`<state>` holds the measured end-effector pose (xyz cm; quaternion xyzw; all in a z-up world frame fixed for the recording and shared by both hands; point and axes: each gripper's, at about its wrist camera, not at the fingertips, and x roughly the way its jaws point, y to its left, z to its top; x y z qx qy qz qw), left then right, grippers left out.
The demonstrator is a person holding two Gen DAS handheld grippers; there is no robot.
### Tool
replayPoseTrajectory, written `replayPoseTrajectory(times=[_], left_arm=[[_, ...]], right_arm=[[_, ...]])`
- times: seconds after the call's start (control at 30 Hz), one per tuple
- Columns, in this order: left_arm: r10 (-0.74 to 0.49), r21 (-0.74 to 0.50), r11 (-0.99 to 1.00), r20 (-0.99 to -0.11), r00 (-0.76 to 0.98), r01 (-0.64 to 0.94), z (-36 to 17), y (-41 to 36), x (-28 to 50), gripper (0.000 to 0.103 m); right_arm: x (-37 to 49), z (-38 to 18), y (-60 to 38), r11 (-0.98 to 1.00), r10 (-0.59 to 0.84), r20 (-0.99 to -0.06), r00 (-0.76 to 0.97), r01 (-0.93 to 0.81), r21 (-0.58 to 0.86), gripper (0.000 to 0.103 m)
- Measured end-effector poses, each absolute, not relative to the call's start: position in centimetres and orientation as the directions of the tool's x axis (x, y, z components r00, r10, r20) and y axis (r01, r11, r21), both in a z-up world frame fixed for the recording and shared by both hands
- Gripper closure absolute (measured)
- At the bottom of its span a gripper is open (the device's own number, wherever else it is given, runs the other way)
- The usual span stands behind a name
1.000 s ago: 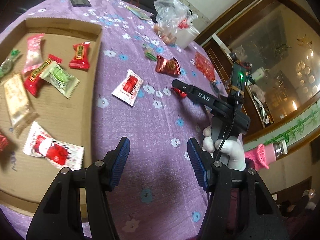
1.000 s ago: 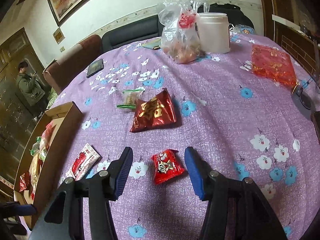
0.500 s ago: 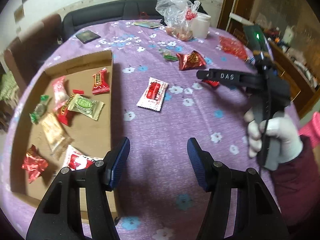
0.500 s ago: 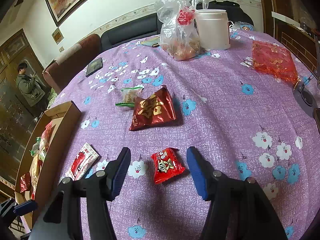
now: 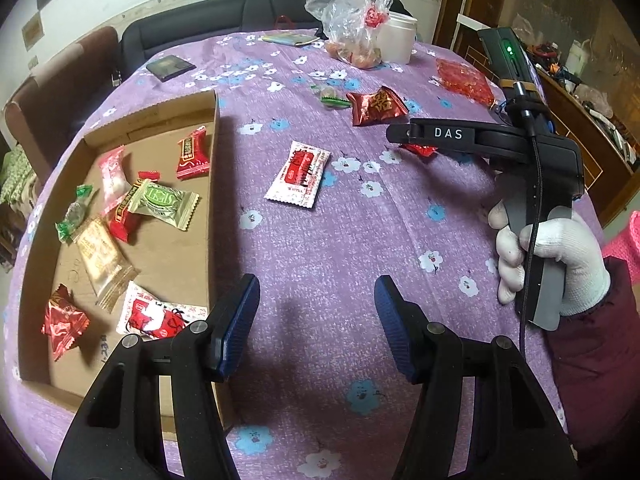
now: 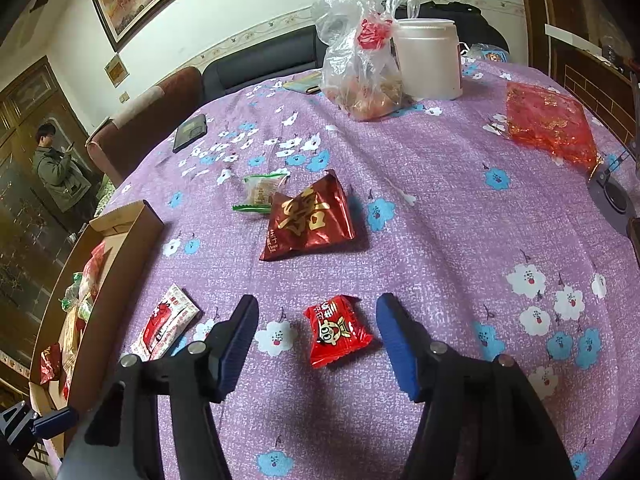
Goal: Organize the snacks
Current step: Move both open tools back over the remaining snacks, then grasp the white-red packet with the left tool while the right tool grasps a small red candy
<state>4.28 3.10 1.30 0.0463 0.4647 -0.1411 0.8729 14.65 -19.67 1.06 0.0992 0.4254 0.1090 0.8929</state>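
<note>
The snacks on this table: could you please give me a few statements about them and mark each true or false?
1. A small red packet lies between the right tool's fingers, untouched. True; the jaws are opening.
2. The left tool grips a snack. False: it is open over bare tablecloth.
3. The box already holds several snacks. True.
4. The white-and-red sachet lies inside the box. False: it lies on the tablecloth beside it.
5. The dark red pouch stands upright. False: it lies flat.
</note>
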Motion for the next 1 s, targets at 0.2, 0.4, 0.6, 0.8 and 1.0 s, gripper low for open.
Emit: replayPoseTrajectory(times=[0.2, 0.4, 0.6, 0.8, 1.0], left_arm=[[-0.284, -0.146, 0.943, -0.824, 0.490, 0.300, 1.1, 3.4, 4.7, 0.044], [-0.396, -0.287, 0.914, -0.786, 0.475, 0.288, 2.4, 4.6, 7.0, 0.044], [-0.349, -0.199, 0.921, -0.801, 0.486, 0.334, 3.1, 2.7, 10.5, 0.044], [-0.285, -0.119, 0.930, -0.831, 0.477, 0.349, 1.0, 1.4, 14.3, 0.044], [-0.252, -0.075, 0.926, -0.853, 0.456, 0.371, -0.8, 0.6, 16.7, 0.044]], right_arm=[[14.8, 1.0, -19.2, 0.958, 0.280, -0.743, 0.608, -0.128, 0.256, 0.033], [14.7, 1.0, -17.9, 0.990, 0.143, -0.779, 0.611, -0.091, 0.111, 0.055], [14.7, 1.0, -19.3, 0.990, 0.137, -0.778, 0.613, -0.058, 0.129, 0.075], [14.8, 1.1, -20.4, 0.979, 0.189, -0.777, 0.601, -0.059, 0.193, 0.076], [15.1, 1.1, -21.5, 0.962, 0.248, -0.769, 0.589, -0.058, 0.267, 0.076]])
